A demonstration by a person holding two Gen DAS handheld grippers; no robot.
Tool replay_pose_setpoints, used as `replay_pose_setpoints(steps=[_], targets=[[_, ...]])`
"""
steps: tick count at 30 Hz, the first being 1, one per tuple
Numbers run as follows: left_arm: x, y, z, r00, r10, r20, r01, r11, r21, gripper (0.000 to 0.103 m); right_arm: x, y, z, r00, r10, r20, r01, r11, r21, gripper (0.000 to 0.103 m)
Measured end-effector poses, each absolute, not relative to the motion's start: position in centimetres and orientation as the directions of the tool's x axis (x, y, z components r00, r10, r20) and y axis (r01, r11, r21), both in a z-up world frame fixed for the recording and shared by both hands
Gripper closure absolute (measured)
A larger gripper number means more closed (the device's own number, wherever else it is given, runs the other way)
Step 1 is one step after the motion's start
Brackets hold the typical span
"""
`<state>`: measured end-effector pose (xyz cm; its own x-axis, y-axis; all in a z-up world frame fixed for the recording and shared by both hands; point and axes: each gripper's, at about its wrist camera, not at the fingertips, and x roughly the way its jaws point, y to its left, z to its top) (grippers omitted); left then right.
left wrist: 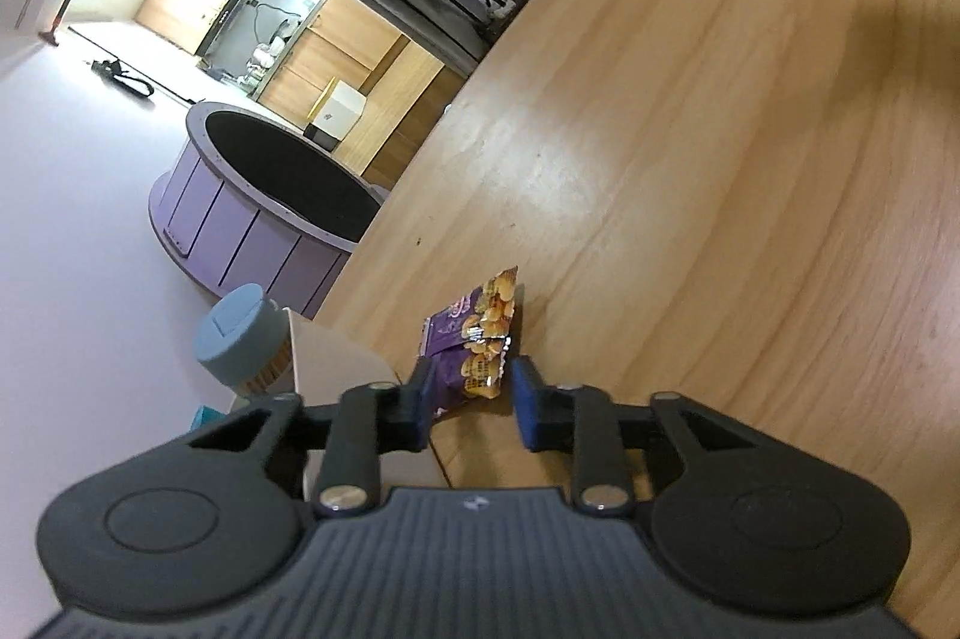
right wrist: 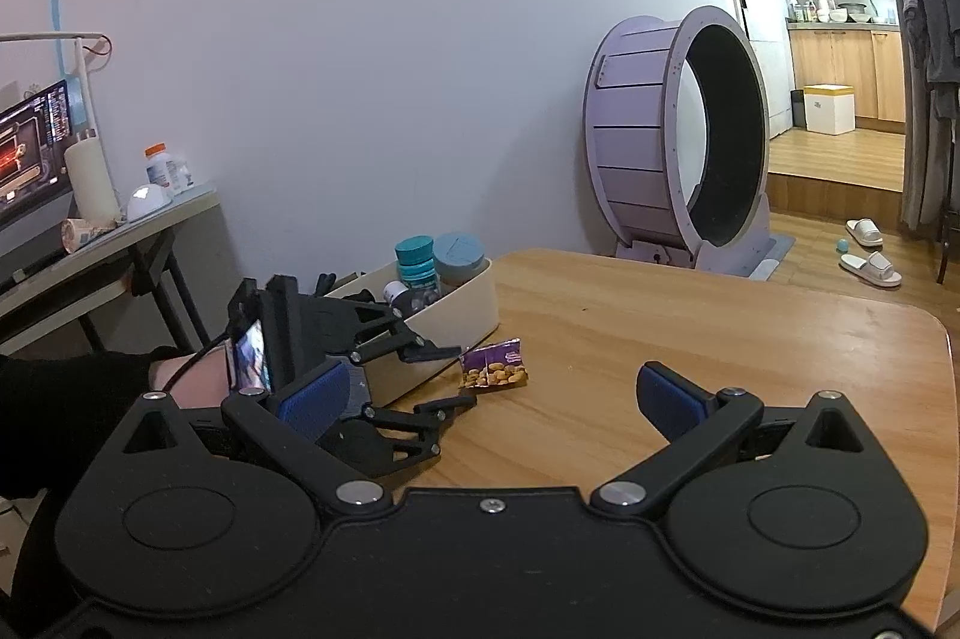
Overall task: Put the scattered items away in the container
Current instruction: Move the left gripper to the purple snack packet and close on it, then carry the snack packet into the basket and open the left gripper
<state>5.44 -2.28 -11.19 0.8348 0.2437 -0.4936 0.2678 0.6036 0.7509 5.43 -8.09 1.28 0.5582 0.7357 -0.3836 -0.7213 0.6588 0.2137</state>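
Left gripper (right wrist: pixel 447 378) is half-open around the purple snack packet (right wrist: pixel 494 365), pads not touching it yet; packet's on the wooden table (right wrist: pixel 690 327), at the cream container's (right wrist: pixel 474 318) 5 o'clock. Right gripper (right wrist: pixel 498 399) gapes wide, empty.

The left wrist view sits low and close over the wooden table (left wrist: pixel 690 159), rolled sideways so that the floor and the purple wheel (left wrist: pixel 258 213) appear tilted. It looks along its own fingers at the snack packet (left wrist: pixel 480 339), very near.

The right wrist view stands upright, higher and farther back from the table (right wrist: pixel 660 327), facing the wall and the purple wheel (right wrist: pixel 678 141).

Both views share the table, the wheel, the snack packet (right wrist: pixel 495 369), the cream container (right wrist: pixel 468 315) beside it, and the kitchen doorway beyond the wheel.
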Motion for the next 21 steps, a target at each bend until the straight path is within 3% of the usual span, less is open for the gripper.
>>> replay_pose_setpoints(steps=[4,9,21], targets=[[5.3,-2.6,-11.3,0.842,0.252,-0.477,0.264,0.579,0.771,0.081,5.5,-8.0,1.2,0.557,0.734,-0.387,-0.720,0.660,0.215,0.000],[5.9,-2.6,-11.6,0.836,0.247,-0.490,0.280,0.577,0.768,0.098,5.5,-8.1,1.3,0.558,0.733,-0.390,-0.720,0.661,0.213,0.000],[3.2,-2.6,-8.0,0.881,0.178,-0.438,0.232,0.645,0.729,0.103,5.5,-8.3,1.1,0.560,0.731,-0.391,-0.718,0.663,0.212,0.000]])
